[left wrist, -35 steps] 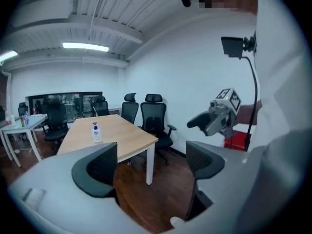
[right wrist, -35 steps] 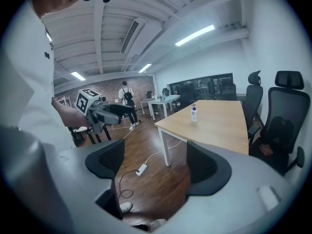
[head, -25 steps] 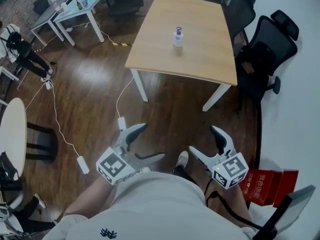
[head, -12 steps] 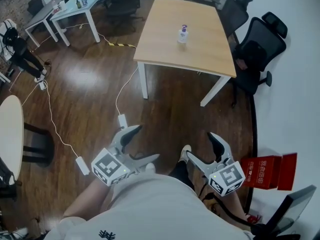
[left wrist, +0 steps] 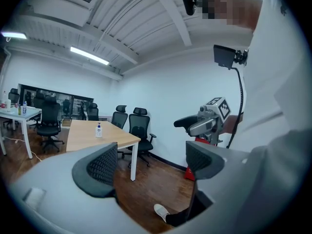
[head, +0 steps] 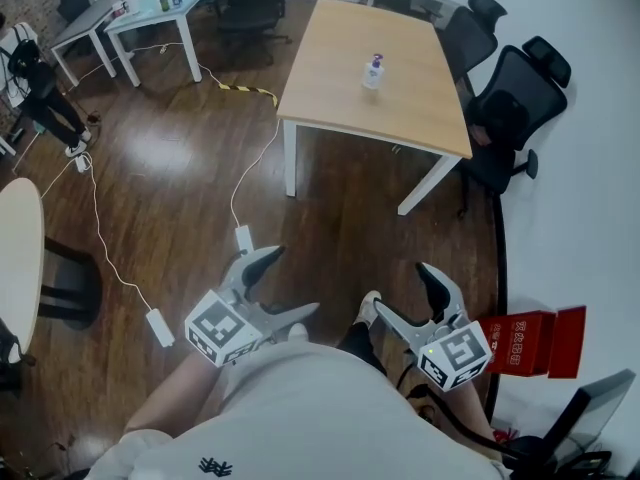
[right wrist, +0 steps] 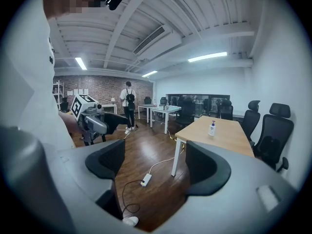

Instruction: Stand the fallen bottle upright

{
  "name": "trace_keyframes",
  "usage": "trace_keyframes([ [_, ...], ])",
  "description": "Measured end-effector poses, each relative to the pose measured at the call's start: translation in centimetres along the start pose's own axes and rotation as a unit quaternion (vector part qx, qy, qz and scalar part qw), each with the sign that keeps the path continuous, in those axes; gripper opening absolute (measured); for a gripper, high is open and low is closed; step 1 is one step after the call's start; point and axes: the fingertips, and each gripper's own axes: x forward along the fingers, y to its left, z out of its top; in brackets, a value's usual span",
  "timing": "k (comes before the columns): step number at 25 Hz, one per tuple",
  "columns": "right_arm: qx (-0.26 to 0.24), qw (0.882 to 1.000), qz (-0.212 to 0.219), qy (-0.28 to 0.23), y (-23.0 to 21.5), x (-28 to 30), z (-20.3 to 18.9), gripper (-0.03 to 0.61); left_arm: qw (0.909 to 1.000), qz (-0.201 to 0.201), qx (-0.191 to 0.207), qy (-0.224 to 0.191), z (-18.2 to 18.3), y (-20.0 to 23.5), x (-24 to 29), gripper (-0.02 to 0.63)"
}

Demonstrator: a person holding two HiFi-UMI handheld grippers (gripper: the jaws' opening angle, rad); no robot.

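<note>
A small clear bottle (head: 373, 71) with a blue pump top stands upright on the wooden table (head: 400, 118), far ahead of me. It also shows small in the left gripper view, bottle (left wrist: 99, 130), and in the right gripper view, bottle (right wrist: 212, 128). My left gripper (head: 290, 283) is held low near the person's body, open and with nothing in it. My right gripper (head: 402, 290) is beside it, also open and holding nothing. Both are well short of the table, over the dark wood floor.
Black office chairs (head: 520, 98) line the table's right and far sides. A white power strip (head: 243, 238) with a cable lies on the floor ahead. A red box (head: 530, 330) is at the right wall. White desks (head: 150, 8) and a round table (head: 15, 258) are on the left.
The head view has shifted, so the table and bottle sit a little farther right and smaller. Both grippers stay open in about the same place.
</note>
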Motion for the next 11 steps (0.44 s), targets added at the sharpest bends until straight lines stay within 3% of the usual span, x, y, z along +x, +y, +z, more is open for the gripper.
trace_keyframes([
  [11,-0.011,1.0,0.006,0.012,1.9,1.2,0.5,0.394,0.9997,0.017,-0.008,-0.014,-0.5,1.3,-2.1,0.434],
])
